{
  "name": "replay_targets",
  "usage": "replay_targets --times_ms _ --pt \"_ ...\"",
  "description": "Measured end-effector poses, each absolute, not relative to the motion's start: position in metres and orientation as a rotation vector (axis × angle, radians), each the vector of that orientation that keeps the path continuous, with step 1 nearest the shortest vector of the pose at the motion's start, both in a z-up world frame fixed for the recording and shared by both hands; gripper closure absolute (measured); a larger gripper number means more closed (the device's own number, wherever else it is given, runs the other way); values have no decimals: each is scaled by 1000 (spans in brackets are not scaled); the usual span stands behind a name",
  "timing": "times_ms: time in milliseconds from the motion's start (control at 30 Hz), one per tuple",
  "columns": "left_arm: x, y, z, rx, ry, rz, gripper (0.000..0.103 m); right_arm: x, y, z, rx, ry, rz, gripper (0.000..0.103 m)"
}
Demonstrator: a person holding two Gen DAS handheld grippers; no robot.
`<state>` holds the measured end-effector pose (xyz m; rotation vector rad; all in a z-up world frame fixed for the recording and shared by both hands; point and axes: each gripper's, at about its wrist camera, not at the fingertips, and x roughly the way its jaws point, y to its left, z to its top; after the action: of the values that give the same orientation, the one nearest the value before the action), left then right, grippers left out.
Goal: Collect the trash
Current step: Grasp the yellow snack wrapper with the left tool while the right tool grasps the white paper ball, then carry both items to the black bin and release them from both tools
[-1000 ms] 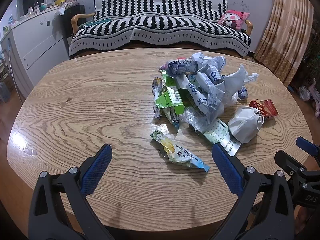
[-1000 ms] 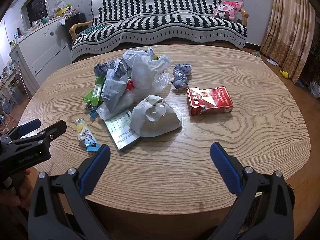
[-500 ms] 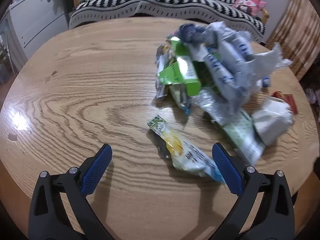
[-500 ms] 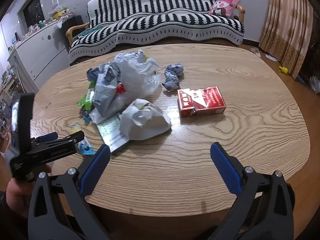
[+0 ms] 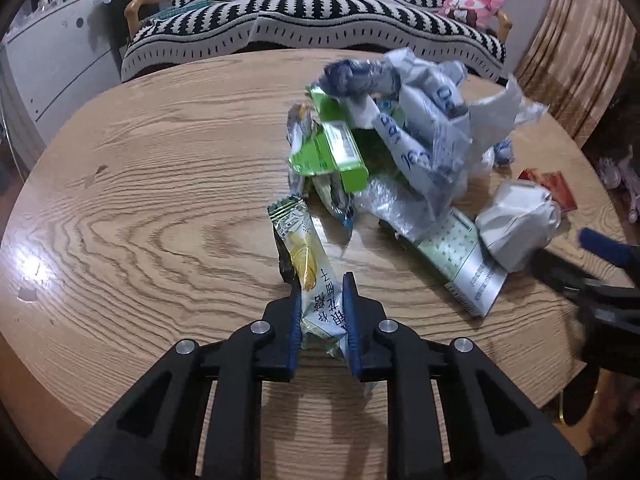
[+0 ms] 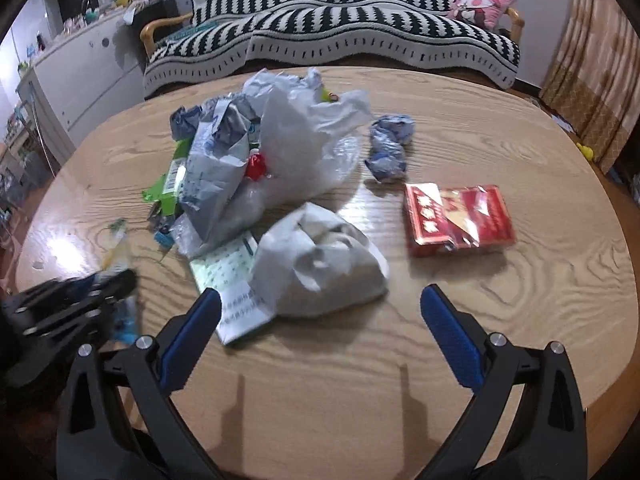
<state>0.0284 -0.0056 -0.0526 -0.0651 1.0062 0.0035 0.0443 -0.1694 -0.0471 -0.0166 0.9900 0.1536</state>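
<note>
A heap of trash (image 5: 404, 148) lies on the round wooden table (image 5: 152, 184): grey plastic bags, a green carton (image 5: 332, 152), a printed leaflet (image 5: 460, 260), a crumpled white bag (image 6: 320, 264) and a red packet (image 6: 456, 220). My left gripper (image 5: 322, 304) is shut on the near end of a yellow and white snack wrapper (image 5: 304, 252) that lies in front of the heap. My right gripper (image 6: 320, 308) is open and empty, low over the table just in front of the crumpled white bag. The left gripper shows blurred at the left of the right wrist view (image 6: 76, 296).
A black and white striped sofa (image 6: 340, 32) stands behind the table with a pink plush toy (image 6: 484, 8) on it. A white cabinet (image 5: 56, 64) is at the left and a curtain (image 6: 592, 80) at the right. A small blue crumpled wrapper (image 6: 388, 148) lies apart from the heap.
My left gripper moved forward to the snack wrapper and shut on its near end. My right gripper moved forward toward the crumpled white bag and stays open.
</note>
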Motion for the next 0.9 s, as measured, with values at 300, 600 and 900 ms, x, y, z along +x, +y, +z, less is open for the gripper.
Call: replay_targets --times_ms 300,600,900 --pt "23 9 -33 -95 980 -14 85 76 -170 -68 15 1001 144 34" --pt "21 -68 -2 -51 895 -159 86 18 -252 -5 108 843 113 36" --pt "-15 -273 -7 91 824 -599 86 -84 -473 0 259 788 -269 35"
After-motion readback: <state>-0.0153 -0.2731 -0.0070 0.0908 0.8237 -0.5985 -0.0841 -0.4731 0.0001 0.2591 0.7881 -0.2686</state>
